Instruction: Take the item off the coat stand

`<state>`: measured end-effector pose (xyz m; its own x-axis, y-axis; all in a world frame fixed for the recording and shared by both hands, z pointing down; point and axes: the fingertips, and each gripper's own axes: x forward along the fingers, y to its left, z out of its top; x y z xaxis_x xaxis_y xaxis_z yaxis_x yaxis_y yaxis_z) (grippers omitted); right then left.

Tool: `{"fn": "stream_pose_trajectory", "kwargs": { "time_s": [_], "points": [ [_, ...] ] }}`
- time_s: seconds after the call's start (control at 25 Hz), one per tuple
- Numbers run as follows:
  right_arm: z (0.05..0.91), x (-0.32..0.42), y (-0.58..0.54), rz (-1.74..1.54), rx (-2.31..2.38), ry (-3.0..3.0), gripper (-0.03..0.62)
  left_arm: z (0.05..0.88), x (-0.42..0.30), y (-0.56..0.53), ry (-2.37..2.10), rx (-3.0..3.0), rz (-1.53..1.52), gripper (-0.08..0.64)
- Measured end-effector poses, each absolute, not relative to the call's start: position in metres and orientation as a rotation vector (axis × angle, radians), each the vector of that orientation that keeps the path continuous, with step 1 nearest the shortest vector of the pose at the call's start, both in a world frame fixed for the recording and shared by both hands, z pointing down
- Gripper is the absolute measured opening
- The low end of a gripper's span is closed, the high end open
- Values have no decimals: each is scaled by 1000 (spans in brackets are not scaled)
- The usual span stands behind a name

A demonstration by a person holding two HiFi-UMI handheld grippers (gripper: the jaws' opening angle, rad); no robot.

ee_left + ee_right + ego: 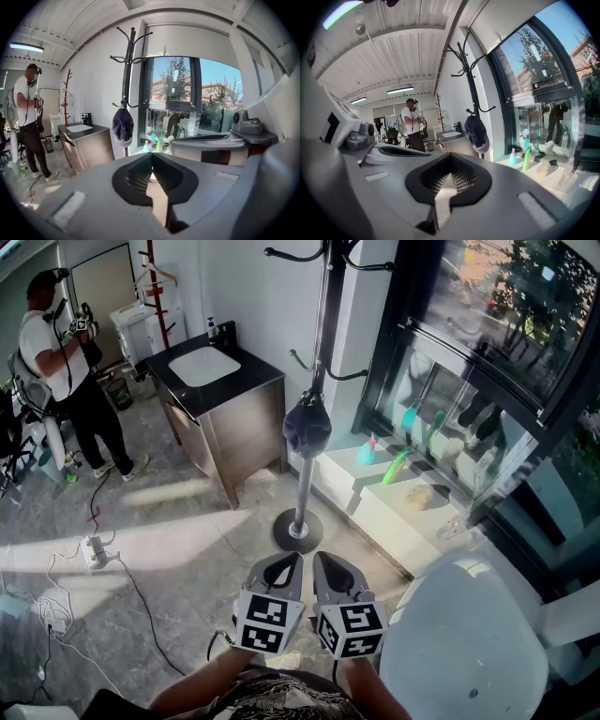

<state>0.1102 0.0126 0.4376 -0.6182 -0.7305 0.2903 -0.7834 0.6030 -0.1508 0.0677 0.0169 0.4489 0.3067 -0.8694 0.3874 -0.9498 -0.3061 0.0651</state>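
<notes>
1. Cap (307, 426) hangs low on the coat stand (304, 486), at 12 o'clock from both grippers.
2. It is probably light, soft cloth; pinch its stiffer brim.
3. Left gripper (286, 564) and right gripper (328, 564): jaws closed, holding nothing.

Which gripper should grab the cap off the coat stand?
Nearly tied, maybe left. Both sit side by side, jaws shut and empty, facing the cap on the coat stand. The left gripper has open floor beside it; a white chair crowds the right gripper.

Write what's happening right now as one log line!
stage: before grasp | cap: hanging on coat stand | left gripper: jaws shut, empty | right gripper: jaws shut, empty | contact: none
</notes>
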Motion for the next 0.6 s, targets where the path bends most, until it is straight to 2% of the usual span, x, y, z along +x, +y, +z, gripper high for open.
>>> {"fn": "stream_pose_trajectory", "kwargs": {
  "time_s": [0.6],
  "points": [
    [450,77,-26,370,1295,-2583,6,466,31,-25,-1626,2284,397,2]
  ]
}}
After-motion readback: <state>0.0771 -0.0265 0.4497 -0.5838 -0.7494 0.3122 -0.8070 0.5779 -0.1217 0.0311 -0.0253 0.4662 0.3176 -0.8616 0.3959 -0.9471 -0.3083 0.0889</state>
